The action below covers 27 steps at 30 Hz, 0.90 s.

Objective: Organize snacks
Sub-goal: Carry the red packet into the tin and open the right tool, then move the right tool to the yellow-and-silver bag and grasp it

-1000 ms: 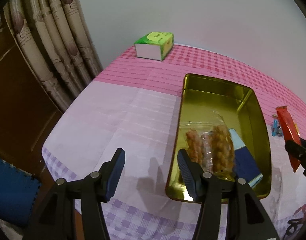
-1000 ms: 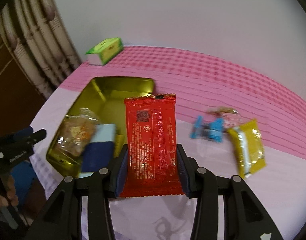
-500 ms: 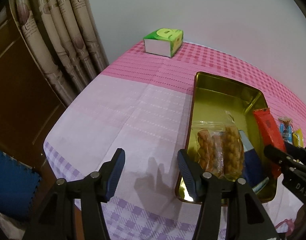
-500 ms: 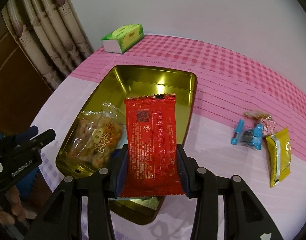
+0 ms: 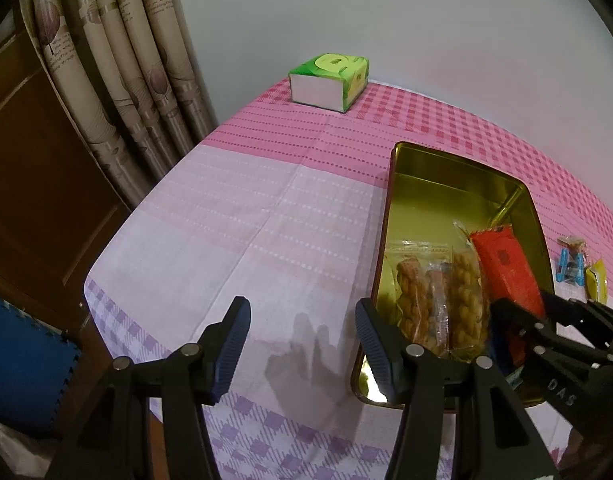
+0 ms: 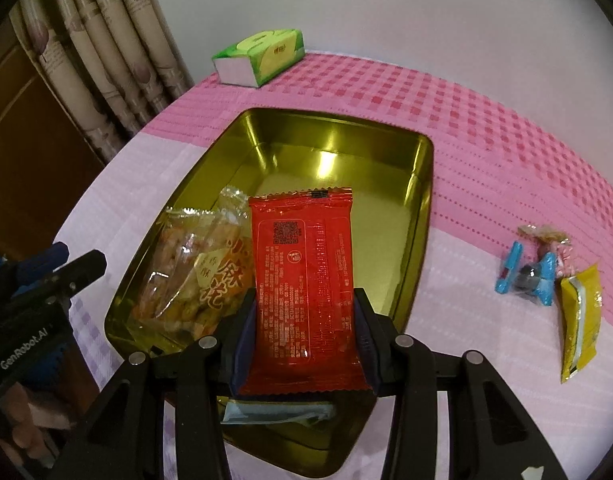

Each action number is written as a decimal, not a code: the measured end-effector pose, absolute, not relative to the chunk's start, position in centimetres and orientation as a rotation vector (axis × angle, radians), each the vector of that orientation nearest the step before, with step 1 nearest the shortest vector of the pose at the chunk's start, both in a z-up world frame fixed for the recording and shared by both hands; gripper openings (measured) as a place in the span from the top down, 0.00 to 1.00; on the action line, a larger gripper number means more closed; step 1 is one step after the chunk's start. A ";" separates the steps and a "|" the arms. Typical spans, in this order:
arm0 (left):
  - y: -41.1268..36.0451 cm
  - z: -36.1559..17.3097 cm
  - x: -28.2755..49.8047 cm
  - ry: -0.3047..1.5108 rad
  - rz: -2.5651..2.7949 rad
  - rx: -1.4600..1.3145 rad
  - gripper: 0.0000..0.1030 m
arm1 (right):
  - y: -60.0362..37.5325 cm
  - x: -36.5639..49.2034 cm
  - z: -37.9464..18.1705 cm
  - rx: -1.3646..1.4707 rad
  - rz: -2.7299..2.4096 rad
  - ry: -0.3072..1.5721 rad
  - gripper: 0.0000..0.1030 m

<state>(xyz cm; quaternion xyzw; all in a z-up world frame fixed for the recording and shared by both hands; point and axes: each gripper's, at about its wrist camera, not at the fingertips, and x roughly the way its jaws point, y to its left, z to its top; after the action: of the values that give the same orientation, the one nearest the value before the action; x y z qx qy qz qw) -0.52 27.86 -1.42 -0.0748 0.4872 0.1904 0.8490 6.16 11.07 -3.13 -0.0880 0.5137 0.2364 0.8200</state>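
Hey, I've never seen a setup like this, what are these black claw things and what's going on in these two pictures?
Those claws are two hand-held grippers, one in each of a person's hands, each carrying a wide-angle camera looking along its fingers. One picture comes from the left gripper, which is open and empty above a pink checked tablecloth. The other comes from the right gripper, shut on a red snack packet above a gold tin. The tin already holds a clear bag of fried snacks and a blue packet. Small candies, a yellow packet and a green tissue box lie on the cloth.
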 end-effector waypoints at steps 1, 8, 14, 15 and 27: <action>27.9 -1.4 -0.5 1.028 0.401 -0.158 0.46 | 11.1 6.2 -3.2 -0.188 0.501 1.094 0.60; 27.7 -1.5 -0.2 1.031 0.396 -0.158 0.46 | 11.2 6.3 -3.4 -0.181 0.506 1.105 0.57; 27.5 -1.5 -0.2 1.029 0.395 -0.158 0.46 | 11.1 6.0 -3.4 -0.199 0.511 1.097 0.53; 27.5 -1.5 -0.2 1.029 0.394 -0.158 0.46 | 11.1 5.9 -3.3 -0.204 0.508 1.092 0.51; 27.3 -1.4 -0.3 1.023 0.390 -0.154 0.46 | 10.2 5.0 -1.0 -0.207 0.540 1.012 0.40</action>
<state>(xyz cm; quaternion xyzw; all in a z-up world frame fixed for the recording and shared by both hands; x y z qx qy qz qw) -0.28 27.30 -1.35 -0.0729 0.4859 0.1854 0.8510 4.96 10.16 -0.99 -0.0975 0.4780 0.2548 0.8349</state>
